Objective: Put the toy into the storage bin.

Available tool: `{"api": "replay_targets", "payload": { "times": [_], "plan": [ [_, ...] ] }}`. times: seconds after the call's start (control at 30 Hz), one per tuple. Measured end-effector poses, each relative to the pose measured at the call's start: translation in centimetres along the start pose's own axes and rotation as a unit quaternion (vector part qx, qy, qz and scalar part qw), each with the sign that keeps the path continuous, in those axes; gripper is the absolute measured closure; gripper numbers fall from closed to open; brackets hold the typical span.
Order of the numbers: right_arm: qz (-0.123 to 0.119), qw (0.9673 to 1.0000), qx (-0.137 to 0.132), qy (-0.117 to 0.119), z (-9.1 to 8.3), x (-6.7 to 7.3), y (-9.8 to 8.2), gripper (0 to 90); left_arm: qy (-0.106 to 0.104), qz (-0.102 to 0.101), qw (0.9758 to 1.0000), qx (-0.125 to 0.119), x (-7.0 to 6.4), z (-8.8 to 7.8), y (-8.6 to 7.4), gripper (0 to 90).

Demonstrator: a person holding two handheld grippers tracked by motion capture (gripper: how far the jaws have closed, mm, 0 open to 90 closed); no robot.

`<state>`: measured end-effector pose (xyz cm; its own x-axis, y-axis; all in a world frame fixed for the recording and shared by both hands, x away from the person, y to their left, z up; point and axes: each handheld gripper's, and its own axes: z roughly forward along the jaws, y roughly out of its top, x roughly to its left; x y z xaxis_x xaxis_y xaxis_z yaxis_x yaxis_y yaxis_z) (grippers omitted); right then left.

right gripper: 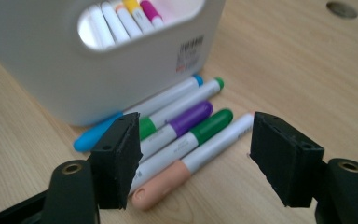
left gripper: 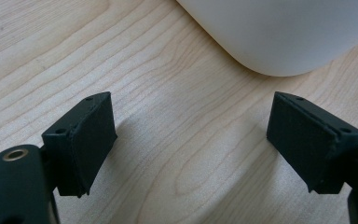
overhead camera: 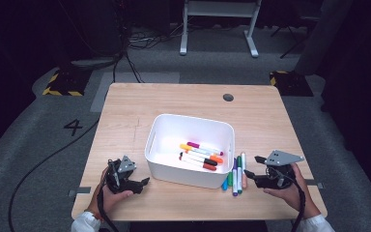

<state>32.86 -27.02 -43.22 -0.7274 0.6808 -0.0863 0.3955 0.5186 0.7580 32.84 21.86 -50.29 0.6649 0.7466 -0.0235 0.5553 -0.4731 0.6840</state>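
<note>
Right claw over the markers
Both claws gape empty; the left claw rests by the white bin, near the table's front edge.

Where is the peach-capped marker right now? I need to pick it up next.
The peach-capped marker lies on the table at the outer edge of the marker row beside the white bin's right wall, nearest the right gripper.

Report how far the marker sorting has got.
Done: several markers already lie inside the white bin. In hand: nothing yet; the right gripper is open, its jaws empty, aimed at the loose markers lying on the table beside the bin, five by the right gripper view. The left gripper rests open and empty. Left: those loose markers.
</note>
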Motion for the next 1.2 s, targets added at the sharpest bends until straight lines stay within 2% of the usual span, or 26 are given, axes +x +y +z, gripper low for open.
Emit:
{"api": "replay_targets", "payload": {
  "times": [0.07,0.13,0.23,0.33,0.63,0.8,1.03,1.2],
  "plan": [
    [0.006,0.9999,0.013,0.001,0.7,0.0,-0.7,33.9,0.0,0.0,1.0,0.0,0.0,0.0,0.0,15.5],
    [0.002,0.9997,0.025,-0.006,1.3,0.0,-1.2,33.9,0.001,0.001,1.0,0.0,0.0,0.0,0.0,15.5],
    [0.011,0.9995,0.03,-0.003,1.9,0.0,-1.7,33.7,0.001,0.0,1.0,0.0,0.0,0.0,0.0,15.5],
    [0.008,0.9991,0.041,-0.002,2.5,0.1,-2.2,33.6,0.001,0.0,1.0,0.0,0.0,0.0,0.0,15.5],
    [0.022,0.9983,0.054,0.002,3.3,0.1,-3.0,33.8,-0.001,-0.001,1.0,0.001,0.0,0.0,0.0,15.5],
    [0.022,0.9978,0.061,-0.008,3.4,-0.3,-3.6,34.6,-0.002,-0.001,1.0,0.002,0.0,0.0,0.0,15.5],
    [0.051,0.9958,0.07,-0.03,2.7,-1.6,-5.3,38.7,-0.004,-0.001,1.0,0.002,0.0,0.0,0.0,15.6],
    [0.076,0.9943,0.064,-0.039,1.9,-2.6,-6.3,50.6,-0.004,-0.001,1.0,0.002,0.0,0.0,0.0,15.5]
  ]
}}
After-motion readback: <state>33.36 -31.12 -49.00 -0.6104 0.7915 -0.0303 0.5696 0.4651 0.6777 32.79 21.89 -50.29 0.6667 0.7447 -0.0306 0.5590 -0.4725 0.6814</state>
